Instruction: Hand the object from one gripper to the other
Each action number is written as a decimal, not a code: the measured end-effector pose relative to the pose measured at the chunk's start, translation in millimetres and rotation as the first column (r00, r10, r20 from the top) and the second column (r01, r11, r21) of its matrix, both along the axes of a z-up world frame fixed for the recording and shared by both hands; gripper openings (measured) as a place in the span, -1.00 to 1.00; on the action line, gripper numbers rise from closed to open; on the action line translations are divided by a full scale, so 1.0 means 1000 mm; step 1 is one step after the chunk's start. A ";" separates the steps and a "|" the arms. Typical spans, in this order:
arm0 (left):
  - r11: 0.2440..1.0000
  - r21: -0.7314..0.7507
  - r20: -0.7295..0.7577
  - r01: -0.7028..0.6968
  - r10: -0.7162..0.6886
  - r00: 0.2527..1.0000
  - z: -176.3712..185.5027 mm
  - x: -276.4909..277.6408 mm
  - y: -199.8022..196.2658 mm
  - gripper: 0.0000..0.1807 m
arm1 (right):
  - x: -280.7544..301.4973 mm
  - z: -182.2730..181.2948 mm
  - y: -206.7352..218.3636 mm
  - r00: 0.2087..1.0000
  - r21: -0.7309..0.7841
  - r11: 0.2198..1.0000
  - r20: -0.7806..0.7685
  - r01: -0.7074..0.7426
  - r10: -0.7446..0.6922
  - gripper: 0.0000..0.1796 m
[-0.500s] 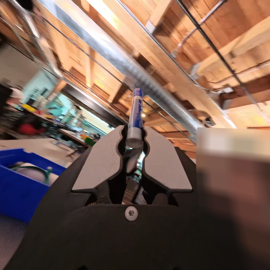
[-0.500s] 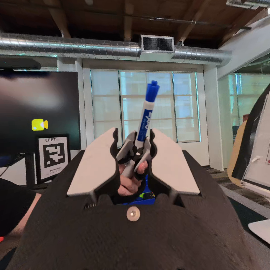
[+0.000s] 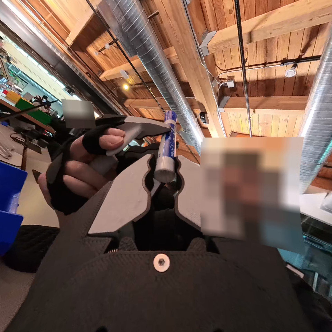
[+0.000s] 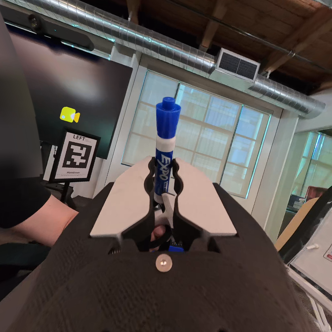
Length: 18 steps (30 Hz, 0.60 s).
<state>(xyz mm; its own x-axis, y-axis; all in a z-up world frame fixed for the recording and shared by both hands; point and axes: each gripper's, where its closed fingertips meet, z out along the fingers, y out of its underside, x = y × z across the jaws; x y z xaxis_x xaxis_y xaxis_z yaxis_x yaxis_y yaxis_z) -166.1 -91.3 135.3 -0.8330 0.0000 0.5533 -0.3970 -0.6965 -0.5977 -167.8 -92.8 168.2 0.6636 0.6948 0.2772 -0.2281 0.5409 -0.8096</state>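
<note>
Both grippers grip one blue marker (image 4: 164,152) held up in mid-air.

Right gripper (image 4: 163,162) is closed on the marker's labelled barrel, blue cap pointing up. Just below it, the left gripper (image 3: 162,161) clamps the marker's grey bottom end. In the left wrist view, the right gripper (image 3: 168,133) reaches in from the left, held by a gloved hand (image 3: 79,161). Farther off are a dark screen (image 4: 71,89), windows (image 4: 206,136) and a silver duct (image 4: 161,48) under a wooden ceiling (image 3: 251,53).
</note>
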 end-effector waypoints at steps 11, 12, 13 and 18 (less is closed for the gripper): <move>0.791 0.452 0.040 -0.413 0.445 0.895 0.001 0.003 0.039 -0.48 | 0.258 -0.077 0.001 0.700 -0.747 0.296 0.302 0.596 -0.647 -0.78; 0.740 0.505 0.055 -0.444 0.485 0.873 0.000 0.001 0.043 -0.50 | 0.284 -0.100 -0.001 0.649 -0.786 0.171 0.343 0.594 -0.679 -0.78; 0.691 0.551 0.073 -0.468 0.519 0.852 0.000 -0.001 0.046 -0.51 | 0.299 -0.119 -0.001 0.639 -0.819 0.107 0.350 0.564 -0.685 -0.78; 0.578 0.653 0.115 -0.490 0.564 0.818 0.003 -0.018 0.051 -0.58 | 0.321 -0.204 0.020 0.662 -0.903 -0.119 0.388 0.414 -0.642 -0.77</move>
<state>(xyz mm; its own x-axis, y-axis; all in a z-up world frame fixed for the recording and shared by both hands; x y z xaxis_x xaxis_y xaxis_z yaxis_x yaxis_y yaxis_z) -184.3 -40.3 138.8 -0.5143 -0.7963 0.3185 -0.1636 -0.2735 -0.9479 153.4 -72.7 -35.9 0.9000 -0.2982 -0.3178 -0.4332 -0.5315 -0.7279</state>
